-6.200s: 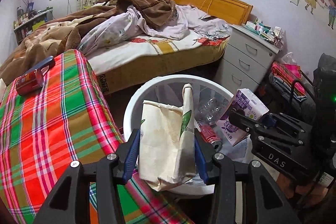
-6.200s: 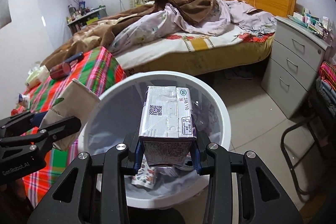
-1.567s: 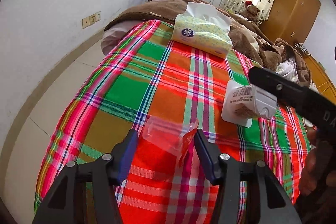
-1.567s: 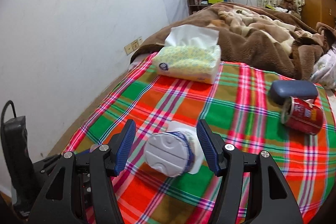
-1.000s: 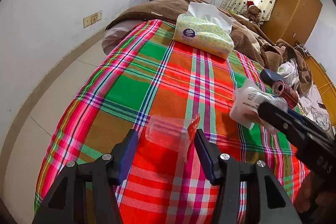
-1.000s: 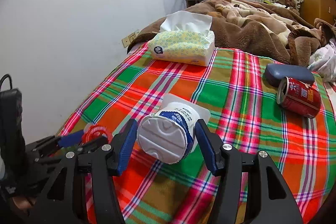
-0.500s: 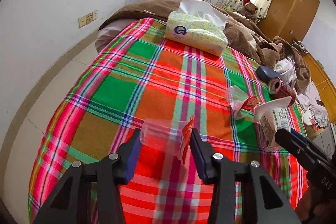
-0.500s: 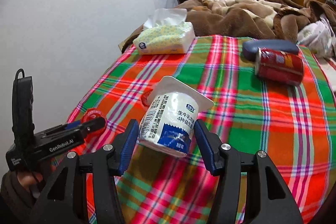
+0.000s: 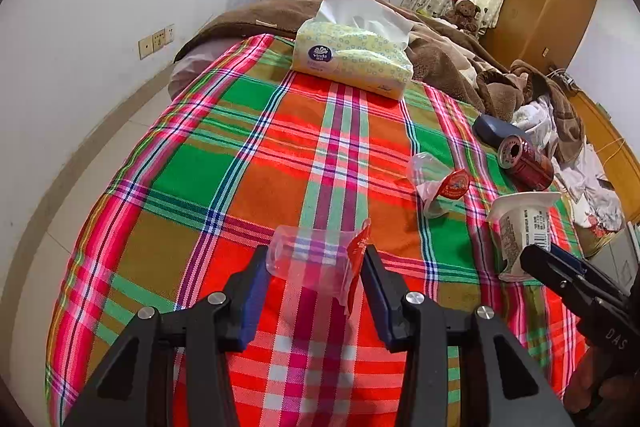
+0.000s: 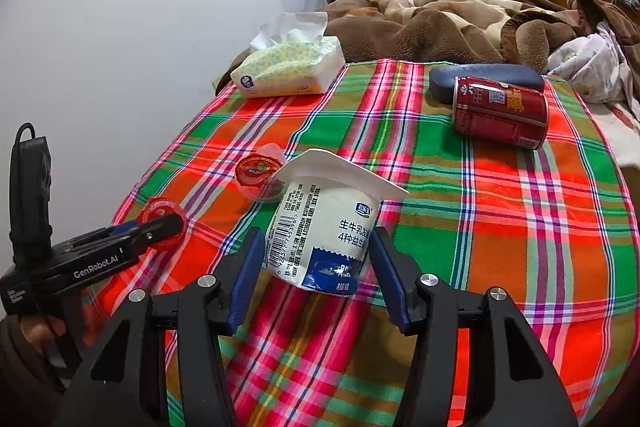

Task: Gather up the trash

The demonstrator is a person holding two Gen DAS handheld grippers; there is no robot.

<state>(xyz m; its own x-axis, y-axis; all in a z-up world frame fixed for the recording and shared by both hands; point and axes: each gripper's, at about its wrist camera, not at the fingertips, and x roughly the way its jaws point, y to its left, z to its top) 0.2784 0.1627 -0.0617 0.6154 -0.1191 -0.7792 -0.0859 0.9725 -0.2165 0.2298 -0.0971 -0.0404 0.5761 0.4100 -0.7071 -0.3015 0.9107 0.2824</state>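
My left gripper (image 9: 316, 267) is shut on a clear plastic cup (image 9: 308, 255) with a red peel-back lid, held on its side just over the plaid cloth (image 9: 248, 187). The right wrist view shows that red lid (image 10: 160, 215) at the left gripper's tips. My right gripper (image 10: 318, 247) is shut on a white yogurt cup (image 10: 324, 223) with blue print, tilted with its rim away from me, above the cloth. The same yogurt cup (image 9: 520, 223) appears at the right of the left wrist view. A second clear cup (image 9: 438, 183) with a red lid lies on the cloth between them.
A red drink can (image 10: 500, 117) lies on its side against a dark blue case (image 10: 484, 75) at the far right. A yellow tissue pack (image 9: 352, 61) sits at the cloth's far end. Brown blankets lie beyond. A white wall runs along the left.
The left jaws have narrowed onto the clear cup. The right gripper carried the yogurt cup to the right and tilted it, uncovering the second clear cup on the cloth.
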